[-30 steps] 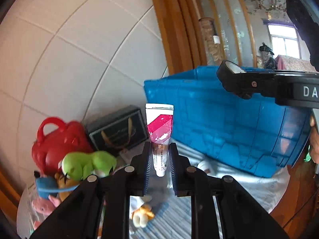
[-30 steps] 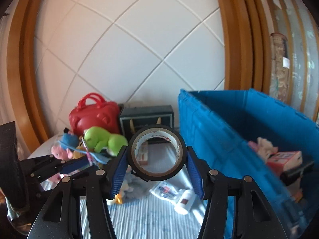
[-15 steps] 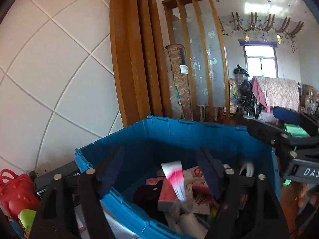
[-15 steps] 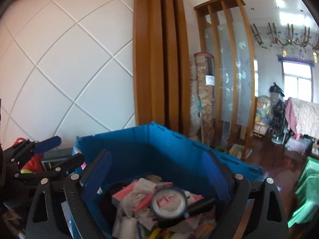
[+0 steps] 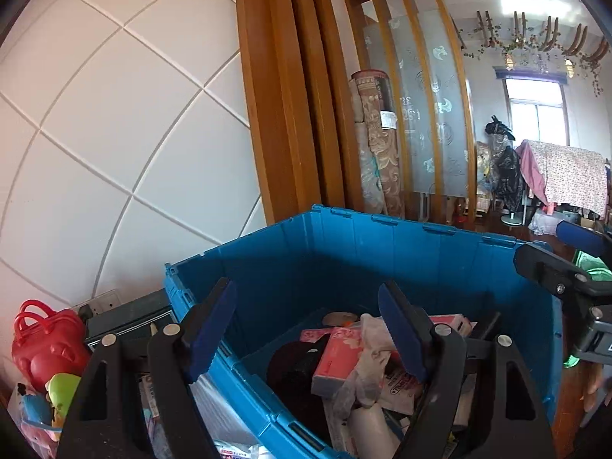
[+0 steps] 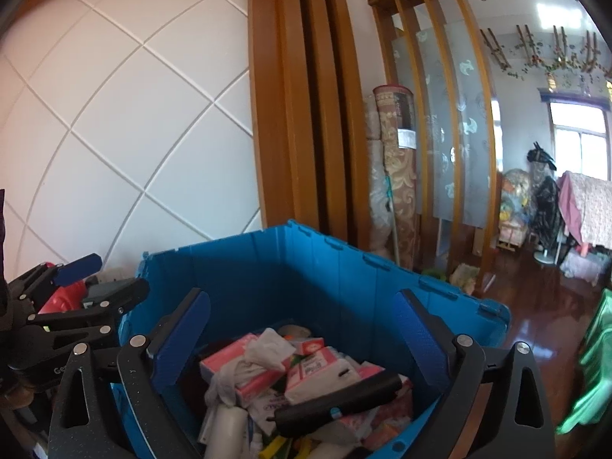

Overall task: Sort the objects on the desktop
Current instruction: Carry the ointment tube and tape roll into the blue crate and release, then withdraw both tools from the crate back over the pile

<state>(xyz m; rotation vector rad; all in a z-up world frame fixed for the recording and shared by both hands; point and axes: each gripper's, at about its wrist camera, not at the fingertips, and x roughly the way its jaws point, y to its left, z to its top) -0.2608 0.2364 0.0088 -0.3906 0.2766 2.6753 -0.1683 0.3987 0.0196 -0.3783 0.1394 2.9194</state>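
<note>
Both of your hands sit over the blue bin [image 5: 401, 252], and neither carries anything. The left hand-held gripper [image 5: 306, 329] stands wide with nothing between its pads. The right hand-held gripper [image 6: 302, 340] is wider still, its jaws opening at this moment, and they are likewise empty. The bin's heap lies directly below and ahead of both: pink boxes [image 6: 229, 359], a crumpled white cloth [image 6: 267, 348] and a black marker-like tool [image 6: 340, 397] lying slantwise across the pile. What is left to sort appears to lie off to your left, outside the bin, and that direction is what your next reach depends on. From the left wrist view you can see the red toy handbag [image 5: 46, 340], the green plush toy [image 5: 63, 386] and a dark box [image 5: 130, 321] against the wall, just beyond the bin's left wall. Your left hand looks the nearer of the two. In the right wrist view the left hand-held gripper lies between the right one and those things. I would judge that the left should swing back first and drop lower, since the toys sit below the bin's rim. Whether anything lies on the table nearer to you cannot be told from here.
</note>
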